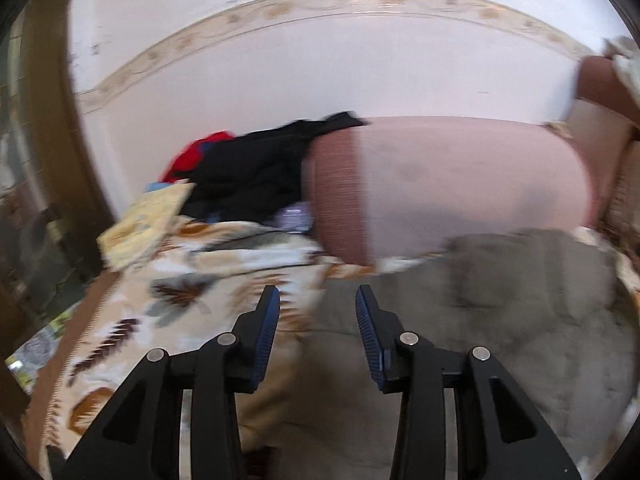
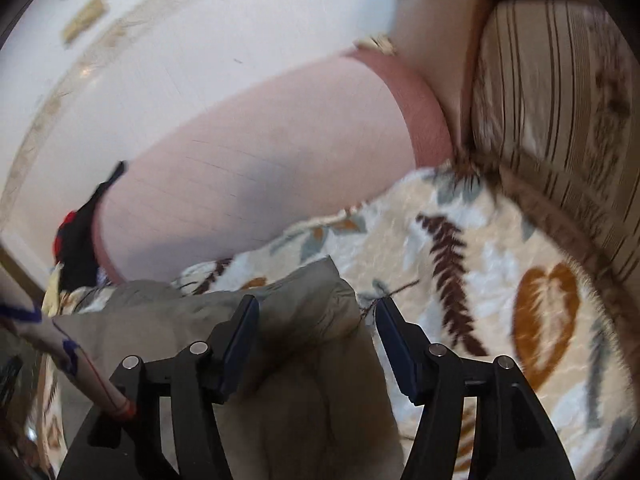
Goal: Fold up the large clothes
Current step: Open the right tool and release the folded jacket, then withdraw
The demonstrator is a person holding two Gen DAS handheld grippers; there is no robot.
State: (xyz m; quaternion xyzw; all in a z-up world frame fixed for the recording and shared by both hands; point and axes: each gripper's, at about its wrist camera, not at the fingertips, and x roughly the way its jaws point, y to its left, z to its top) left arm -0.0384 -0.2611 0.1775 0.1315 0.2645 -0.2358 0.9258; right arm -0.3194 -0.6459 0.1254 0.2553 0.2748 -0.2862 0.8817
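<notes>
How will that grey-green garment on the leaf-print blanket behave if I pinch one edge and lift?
The grey-green garment shows soft creases and a rumpled corner, so it will probably droop rather than hold shape. It looks thin, likely light. On the plush blanket, it may cling and drag instead of sliding.

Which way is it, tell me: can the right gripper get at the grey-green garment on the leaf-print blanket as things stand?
Probably yes. The right gripper is open and the grey-green garment lies bunched right under its fingertips on the leaf-print blanket, with nothing on top of it.
</notes>
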